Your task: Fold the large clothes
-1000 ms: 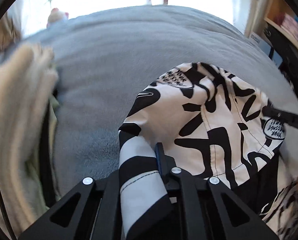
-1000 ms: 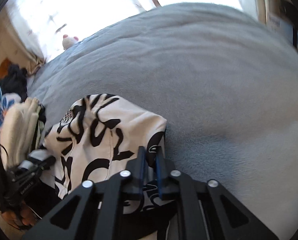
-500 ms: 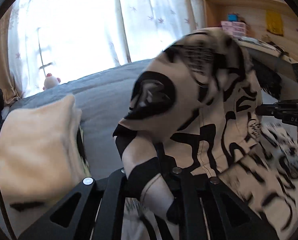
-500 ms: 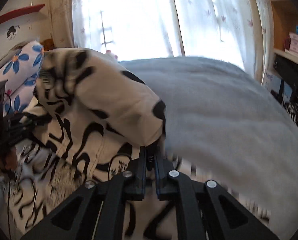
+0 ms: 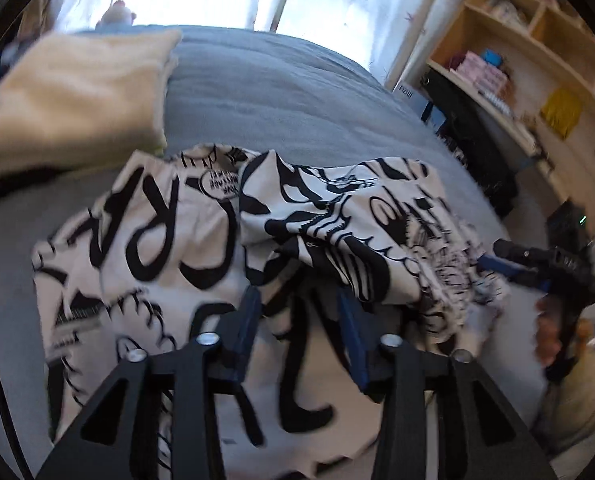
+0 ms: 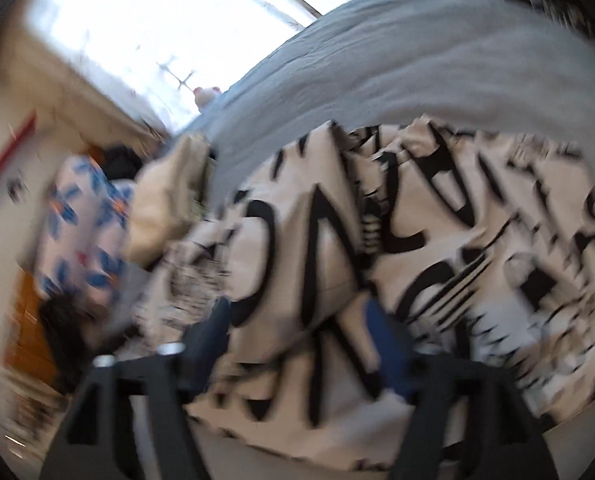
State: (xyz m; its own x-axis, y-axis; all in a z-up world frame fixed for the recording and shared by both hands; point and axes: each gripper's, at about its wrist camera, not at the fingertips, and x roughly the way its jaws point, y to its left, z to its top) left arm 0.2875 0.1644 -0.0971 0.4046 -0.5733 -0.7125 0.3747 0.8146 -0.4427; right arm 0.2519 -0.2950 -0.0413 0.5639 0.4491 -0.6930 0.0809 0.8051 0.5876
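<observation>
Black-and-white printed cloth fills the lower half of both wrist views: the large printed garment [image 5: 145, 264] lies heaped on the grey blanket [image 5: 281, 92], one layer flopped over another and bunched toward the right of the left wrist view. The left gripper [image 5: 297, 312] hovers over it with its blue-padded fingers [image 5: 249, 320] spread wide and nothing between them. The right gripper [image 6: 297, 320] also shows its fingers parted over the cloth, though that view is heavily smeared, so whether any fabric is caught there cannot be told; in the left wrist view its dark tip sits at the right edge, just beside the garment's crumpled hem. A cream folded stack [image 5: 77, 96] rests in the upper left, near the garment but apart from it. To do this step well, I judge the fold should first be flattened: each gripper should take one outer corner of the top layer, pinch a single thickness only, and draw outward evenly, keeping clear of the cream stack.
</observation>
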